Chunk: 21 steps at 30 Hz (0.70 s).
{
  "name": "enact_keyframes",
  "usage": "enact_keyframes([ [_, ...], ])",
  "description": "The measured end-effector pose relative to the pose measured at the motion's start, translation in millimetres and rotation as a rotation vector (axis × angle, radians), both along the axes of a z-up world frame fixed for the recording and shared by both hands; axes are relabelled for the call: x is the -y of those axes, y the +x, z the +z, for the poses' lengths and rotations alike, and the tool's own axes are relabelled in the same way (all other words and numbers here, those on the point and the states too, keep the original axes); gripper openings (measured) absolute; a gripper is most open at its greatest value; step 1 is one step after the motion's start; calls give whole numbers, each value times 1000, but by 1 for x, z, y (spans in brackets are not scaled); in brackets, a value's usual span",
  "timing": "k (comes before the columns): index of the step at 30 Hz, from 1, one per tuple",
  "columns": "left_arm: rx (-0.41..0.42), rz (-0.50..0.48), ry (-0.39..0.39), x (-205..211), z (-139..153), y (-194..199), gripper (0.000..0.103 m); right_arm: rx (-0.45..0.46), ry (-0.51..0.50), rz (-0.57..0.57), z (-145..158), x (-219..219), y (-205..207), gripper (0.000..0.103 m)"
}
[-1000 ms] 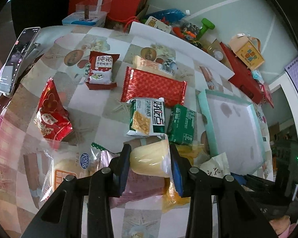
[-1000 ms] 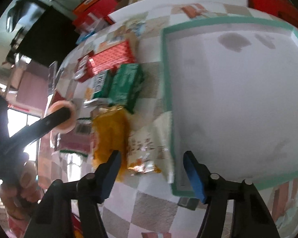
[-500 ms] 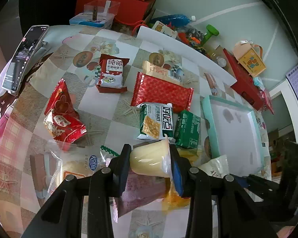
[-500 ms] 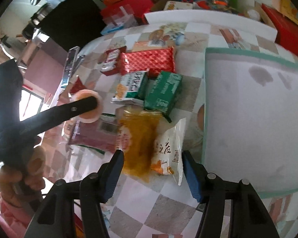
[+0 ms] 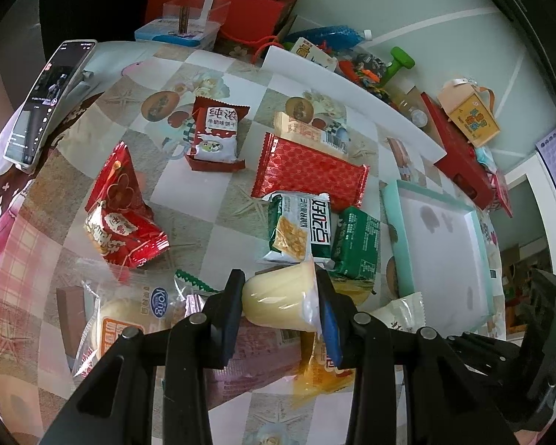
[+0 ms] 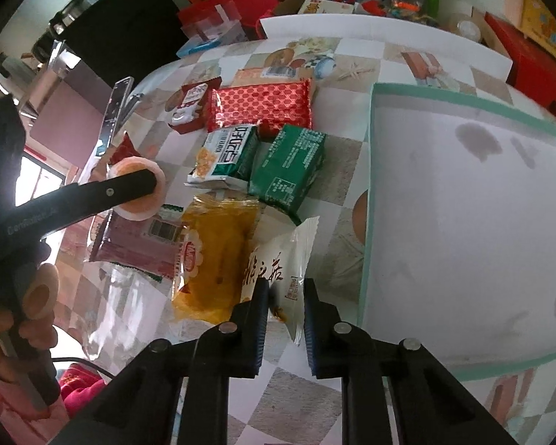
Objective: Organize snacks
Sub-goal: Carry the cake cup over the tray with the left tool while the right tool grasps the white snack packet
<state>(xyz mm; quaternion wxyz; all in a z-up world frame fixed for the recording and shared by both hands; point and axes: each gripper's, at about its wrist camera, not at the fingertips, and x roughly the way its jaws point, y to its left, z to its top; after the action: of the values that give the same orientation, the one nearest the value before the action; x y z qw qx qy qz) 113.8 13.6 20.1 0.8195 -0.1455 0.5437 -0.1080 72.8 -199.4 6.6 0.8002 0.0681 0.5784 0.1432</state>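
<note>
A: Left gripper (image 5: 280, 302) up off the table, and its jaws are clamped on a pale yellow jelly cup (image 5: 278, 298), lying sideways between the pads with the foil lid against the right one.

B: And the right gripper (image 6: 285, 319)?

A: Low over the table, jaws nearly together, pinching the near end of a white snack packet (image 6: 278, 270). That packet lies just left of the tray (image 6: 368, 193), close to its green rim.

B: What's around that packet?

A: A yellow bag (image 6: 215, 256) touches it on the left, and a pink wrapper (image 6: 137, 244) sits left of that. Farther off, a green packet (image 6: 287, 167) and a green-and-white cracker pack (image 6: 226, 155) lie side by side, with a long red wrapper (image 6: 261, 105) beyond them.

B: And from the left camera?

A: A red-and-white milk biscuit pack (image 5: 215, 135) at the far side, a red triangular bag (image 5: 118, 211) well to the left, and a clear-wrapped bun (image 5: 129, 319) near the left finger. A phone (image 5: 48, 100) rests on the far left edge of the checked tablecloth (image 5: 211, 200).

B: The tray?

A: White floor with a few dark stains, sitting right of the snacks.
</note>
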Motion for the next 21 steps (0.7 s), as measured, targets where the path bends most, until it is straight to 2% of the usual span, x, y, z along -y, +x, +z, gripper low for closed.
enact_keyframes([
  [11,18,4,7,0,5,-1,39,49,-109,70,29,-3,-11,12],
  [21,43,-8,19,5,12,-3,39,88,-169,118,54,-4,-22,12],
])
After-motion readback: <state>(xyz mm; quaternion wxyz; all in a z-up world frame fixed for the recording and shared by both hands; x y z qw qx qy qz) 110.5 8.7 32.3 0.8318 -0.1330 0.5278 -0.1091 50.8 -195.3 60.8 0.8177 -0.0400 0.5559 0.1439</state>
